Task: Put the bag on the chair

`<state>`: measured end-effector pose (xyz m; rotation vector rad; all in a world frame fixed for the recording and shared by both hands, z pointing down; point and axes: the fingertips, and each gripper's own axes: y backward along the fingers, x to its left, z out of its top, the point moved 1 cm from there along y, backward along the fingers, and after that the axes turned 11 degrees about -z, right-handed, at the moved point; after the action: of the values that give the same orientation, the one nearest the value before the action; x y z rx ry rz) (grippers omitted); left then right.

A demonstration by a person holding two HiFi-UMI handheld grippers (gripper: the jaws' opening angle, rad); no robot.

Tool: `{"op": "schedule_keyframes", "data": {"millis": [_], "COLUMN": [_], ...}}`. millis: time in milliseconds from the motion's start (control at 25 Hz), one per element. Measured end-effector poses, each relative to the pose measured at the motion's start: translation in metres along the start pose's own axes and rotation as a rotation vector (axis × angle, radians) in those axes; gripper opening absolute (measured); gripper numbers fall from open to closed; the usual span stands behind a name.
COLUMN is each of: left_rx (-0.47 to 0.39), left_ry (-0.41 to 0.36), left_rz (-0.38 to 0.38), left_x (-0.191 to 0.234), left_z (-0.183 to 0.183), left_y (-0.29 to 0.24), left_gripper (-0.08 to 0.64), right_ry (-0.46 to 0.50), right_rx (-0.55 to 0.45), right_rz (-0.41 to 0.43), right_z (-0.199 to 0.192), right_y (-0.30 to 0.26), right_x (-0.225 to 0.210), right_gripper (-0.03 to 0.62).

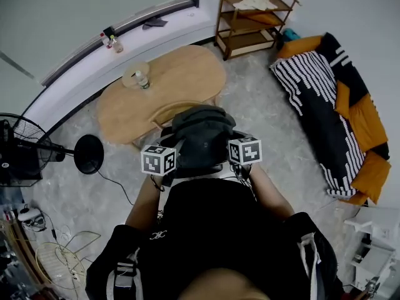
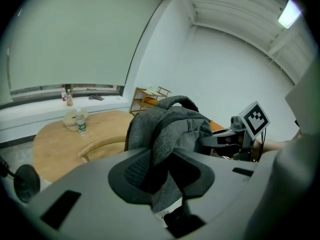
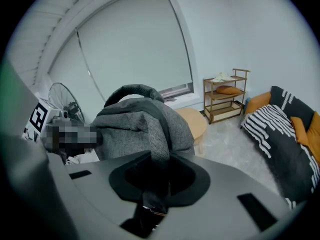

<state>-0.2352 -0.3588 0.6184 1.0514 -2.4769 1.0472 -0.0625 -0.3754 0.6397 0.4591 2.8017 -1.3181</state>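
Closest to me, my left claw (image 2: 159, 171) is clamped on a fold of the grey bag (image 1: 200, 137). Its jaws stand partway apart, with the woven fabric bunched between them. My right claw (image 3: 157, 180) is likewise closed on the bag's other side, pinching a dark strap and a flap of the same grey cloth. The two claws flank the bag at about the same height. Their marker cubes face up at me, and my forearms run back toward my dark shirt.

The bag hangs between the claws in front of my chest, its carry handle arching over the top. It sits over the chair (image 1: 177, 109), whose curved wooden back shows just beyond the bag's far edge. The bag hides the seat, so I cannot tell whether it touches it.

The chair is drawn up to the near side of an oval wooden table (image 1: 187, 74). A water bottle (image 1: 143, 80) stands on the table beside a pale round dish (image 1: 134, 74). To my left a black standing fan (image 1: 22, 152) rests on the marbled floor, its round base near the table's end.

Farther off, small bottles (image 1: 112, 42) stand on a curved white sill (image 1: 87, 74) under the window. A wooden shelf rack (image 1: 251, 24) stands against the far wall. To its right lies a black-and-white striped blanket (image 1: 315, 102) over orange cushions (image 1: 369, 120).
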Motion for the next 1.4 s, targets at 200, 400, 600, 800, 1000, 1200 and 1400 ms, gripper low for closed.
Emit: {"op": "schedule_keyframes", "data": {"millis": [200, 400, 600, 800, 1000, 1200, 1400], "left_rx": [0.058, 0.111, 0.172, 0.137, 0.118, 0.091, 0.044], "left_ry": [0.033, 0.067, 0.083, 0.091, 0.039, -0.043, -0.055], "left_rz": [-0.001, 0.01, 0.03, 0.01, 0.003, 0.023, 0.05], "left_x": [0.024, 0.056, 0.081, 0.102, 0.118, 0.133, 0.158], "left_z": [-0.02, -0.041, -0.07, -0.069, -0.058, -0.05, -0.043], "left_y": [-0.007, -0.007, -0.015, -0.02, -0.036, -0.047, -0.055], "left_gripper": [0.11, 0.11, 0.11, 0.112, 0.109, 0.103, 0.103], "right_ry": [-0.005, 0.004, 0.023, 0.056, 0.073, 0.109, 0.161], "right_rx": [0.051, 0.116, 0.178, 0.095, 0.049, 0.023, 0.02], "right_rz": [-0.003, -0.035, -0.041, -0.055, -0.071, -0.116, -0.147], "right_z": [-0.011, -0.025, -0.049, -0.046, -0.037, -0.028, -0.014], "right_y": [-0.023, -0.053, -0.085, -0.105, -0.126, -0.142, -0.165], "right_x": [0.011, 0.024, 0.03, 0.037, 0.031, 0.029, 0.035], "right_gripper": [0.084, 0.086, 0.091, 0.092, 0.094, 0.094, 0.097]}}
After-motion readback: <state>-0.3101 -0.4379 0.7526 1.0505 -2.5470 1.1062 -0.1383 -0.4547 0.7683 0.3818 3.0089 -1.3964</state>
